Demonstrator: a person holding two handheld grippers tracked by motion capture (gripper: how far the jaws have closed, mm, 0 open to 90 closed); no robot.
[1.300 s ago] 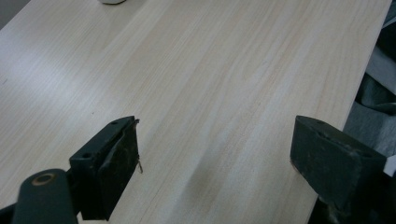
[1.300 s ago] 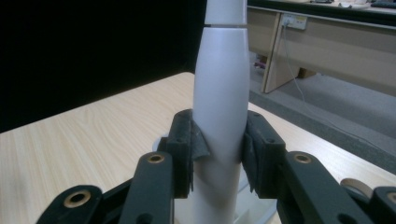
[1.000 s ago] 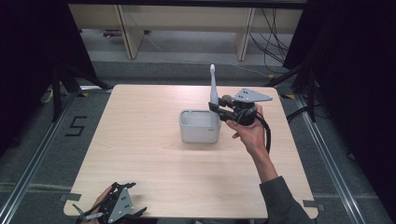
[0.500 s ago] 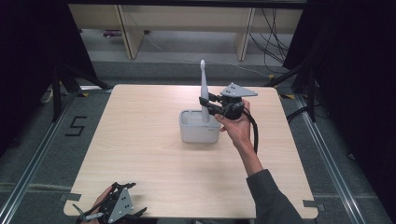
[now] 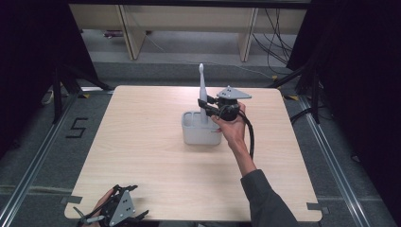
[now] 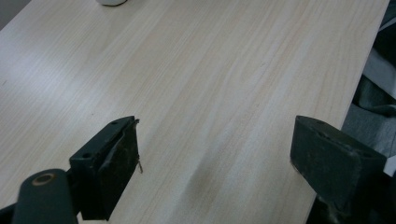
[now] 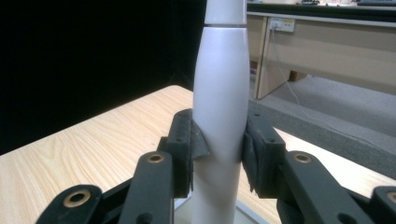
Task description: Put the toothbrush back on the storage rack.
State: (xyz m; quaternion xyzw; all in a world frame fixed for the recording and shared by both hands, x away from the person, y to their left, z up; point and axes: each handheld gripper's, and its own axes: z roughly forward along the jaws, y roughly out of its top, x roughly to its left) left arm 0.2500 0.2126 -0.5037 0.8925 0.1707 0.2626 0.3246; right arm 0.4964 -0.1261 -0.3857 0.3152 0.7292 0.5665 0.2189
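Observation:
A white electric toothbrush (image 5: 202, 97) stands upright with its lower end inside a white rectangular holder (image 5: 201, 134) near the middle of the table. My right gripper (image 5: 206, 107) is shut on the toothbrush handle (image 7: 220, 116), both pads pressed against its sides. Down at the table's front left edge, my left gripper (image 5: 118, 213) is held in a hand. Its jaws stand wide apart over bare wood in the left gripper view (image 6: 215, 154), with nothing between them.
The light wooden table (image 5: 142, 156) is bare around the holder. A black cable (image 5: 249, 137) trails from the right gripper along the forearm. Wooden desk legs (image 5: 127, 33) and cables (image 5: 279, 28) lie on the grey floor beyond the far edge.
The right gripper has carried the toothbrush leftward and down, from beside the holder to over it. The toothbrush's lower end now sits inside the holder. The left gripper has stayed put.

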